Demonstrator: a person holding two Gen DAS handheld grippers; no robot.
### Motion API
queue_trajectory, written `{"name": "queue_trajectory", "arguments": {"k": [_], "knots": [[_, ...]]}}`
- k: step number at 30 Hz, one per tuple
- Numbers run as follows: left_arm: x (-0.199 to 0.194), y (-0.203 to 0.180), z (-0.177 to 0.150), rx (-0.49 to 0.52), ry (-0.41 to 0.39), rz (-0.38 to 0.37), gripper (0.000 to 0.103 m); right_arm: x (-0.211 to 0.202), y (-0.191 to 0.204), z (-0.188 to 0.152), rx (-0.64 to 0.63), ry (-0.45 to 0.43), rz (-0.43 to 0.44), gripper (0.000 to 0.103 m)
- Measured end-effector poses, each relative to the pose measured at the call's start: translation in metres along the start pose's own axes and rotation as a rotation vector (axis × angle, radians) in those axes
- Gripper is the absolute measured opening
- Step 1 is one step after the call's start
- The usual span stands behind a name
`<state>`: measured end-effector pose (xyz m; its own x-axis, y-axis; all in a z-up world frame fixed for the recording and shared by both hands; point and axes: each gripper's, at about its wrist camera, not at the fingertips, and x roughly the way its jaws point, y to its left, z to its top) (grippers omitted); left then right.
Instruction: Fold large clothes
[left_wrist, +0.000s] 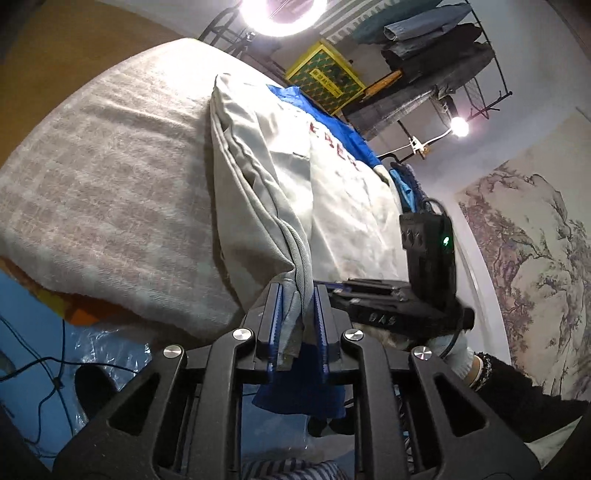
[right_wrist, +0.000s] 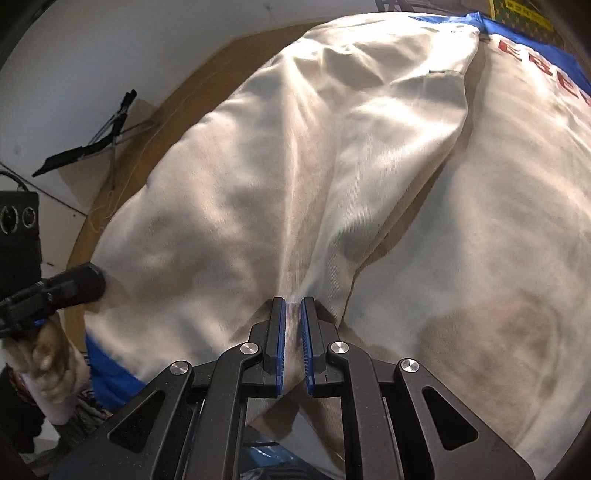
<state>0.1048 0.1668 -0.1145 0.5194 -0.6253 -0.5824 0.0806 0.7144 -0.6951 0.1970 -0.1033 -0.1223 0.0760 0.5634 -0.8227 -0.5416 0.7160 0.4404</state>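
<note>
Both jaws are pinching cloth. My left gripper (left_wrist: 297, 321) is clamped on the ribbed grey hem of the cream garment (left_wrist: 332, 206), with a blue layer bunched between the pads. My right gripper (right_wrist: 293, 339) is pressed together on a thin ridge of the same cream fabric. The garment lies spread over the towel-covered table (left_wrist: 110, 184), its red lettering (left_wrist: 328, 144) toward the far end, the blue lining showing along the far border.

Step in hand, as I judge it: carry the near hem up and over toward the lettering. To do it well I should raise both corners evenly, keep the edge taut between my grippers, and lay it down square.

Edges: the fold line on the left side looks straight; the blue layer hanging below my left pads may drag. Whether my left grip holds every layer is unclear from here.

Room: bare towel lies open left of the garment; the clothes rack (left_wrist: 436, 59) stands well beyond.
</note>
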Motion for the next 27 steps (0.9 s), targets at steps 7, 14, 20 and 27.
{"name": "queue_trajectory", "arguments": {"k": [7,14,20,27], "knots": [[0.004,0.026,-0.002,-0.117,-0.005,-0.054,0.033,0.008,0.007,0.033,-0.005,-0.021,0.011,0.009],[0.027,0.046,-0.005,-0.178,0.039,-0.005,0.053,0.044,0.01,0.032,-0.039,0.05,-0.025,0.007],[0.027,0.048,-0.004,-0.174,0.032,0.027,0.015,0.021,-0.006,0.066,-0.003,-0.017,-0.012,0.007],[0.023,-0.006,0.004,0.034,0.0,0.033,0.014,0.019,0.003,0.125,0.02,-0.043,-0.01,0.04]]}}
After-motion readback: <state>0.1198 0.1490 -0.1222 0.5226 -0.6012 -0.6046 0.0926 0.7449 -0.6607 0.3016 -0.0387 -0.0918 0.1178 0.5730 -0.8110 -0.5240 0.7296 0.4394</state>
